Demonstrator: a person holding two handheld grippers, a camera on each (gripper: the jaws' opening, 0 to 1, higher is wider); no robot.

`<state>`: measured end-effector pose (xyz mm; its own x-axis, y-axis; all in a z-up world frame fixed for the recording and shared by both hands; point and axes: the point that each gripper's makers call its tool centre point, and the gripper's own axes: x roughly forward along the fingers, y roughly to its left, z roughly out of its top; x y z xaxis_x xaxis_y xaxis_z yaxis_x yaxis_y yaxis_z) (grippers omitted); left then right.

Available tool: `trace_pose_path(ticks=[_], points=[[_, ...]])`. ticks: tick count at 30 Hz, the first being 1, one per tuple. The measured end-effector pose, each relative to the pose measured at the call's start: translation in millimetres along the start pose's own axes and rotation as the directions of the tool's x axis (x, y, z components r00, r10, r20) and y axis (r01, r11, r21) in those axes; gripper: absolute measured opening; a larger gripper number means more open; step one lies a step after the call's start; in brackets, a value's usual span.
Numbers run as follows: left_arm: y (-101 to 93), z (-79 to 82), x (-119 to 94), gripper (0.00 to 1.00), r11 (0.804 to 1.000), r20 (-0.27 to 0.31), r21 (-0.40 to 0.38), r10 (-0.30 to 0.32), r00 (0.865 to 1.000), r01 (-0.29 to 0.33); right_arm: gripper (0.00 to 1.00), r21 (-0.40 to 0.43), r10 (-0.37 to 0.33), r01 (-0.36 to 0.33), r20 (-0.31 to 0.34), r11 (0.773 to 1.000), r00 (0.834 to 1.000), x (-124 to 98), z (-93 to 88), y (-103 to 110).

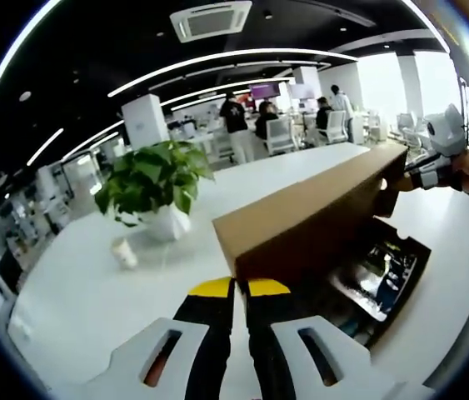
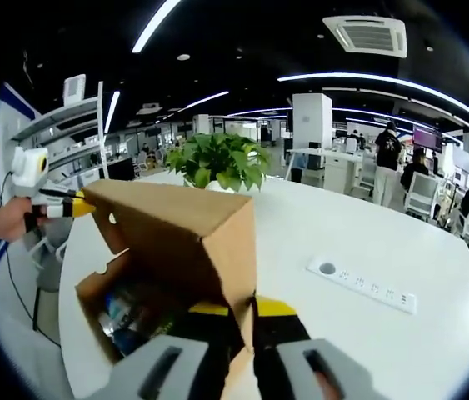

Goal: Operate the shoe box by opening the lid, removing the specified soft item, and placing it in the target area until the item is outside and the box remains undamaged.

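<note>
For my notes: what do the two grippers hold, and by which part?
Both grippers, left and right, pinch the raised lid of the box, one at each end of its edge.

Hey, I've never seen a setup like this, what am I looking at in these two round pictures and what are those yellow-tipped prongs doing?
A person holds one hand-held gripper in each hand, and each carries a fisheye camera looking forward along its two jaws. In the left gripper view, the left hand-held gripper pinches one end of the cardboard lid of a shoe box. In the right gripper view, the right hand-held gripper pinches the other end, so the two together lift the lid open. Something dark and glossy lies inside; I cannot tell what. The box sits on a white table with a potted plant and a power strip. An office with people shows behind.
</note>
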<state>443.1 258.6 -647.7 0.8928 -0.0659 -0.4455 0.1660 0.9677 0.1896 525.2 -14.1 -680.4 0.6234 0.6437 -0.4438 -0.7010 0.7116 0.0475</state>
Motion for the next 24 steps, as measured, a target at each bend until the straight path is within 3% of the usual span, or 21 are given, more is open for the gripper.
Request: trace_pose_path(ticks=[24], points=[[-2.2,-31.3,30,0.03,0.999,-0.081,-0.036,-0.033,0.996,0.030,0.03,0.011,0.012,-0.012,-0.002,1.000,1.000,15,-3.9,-10]])
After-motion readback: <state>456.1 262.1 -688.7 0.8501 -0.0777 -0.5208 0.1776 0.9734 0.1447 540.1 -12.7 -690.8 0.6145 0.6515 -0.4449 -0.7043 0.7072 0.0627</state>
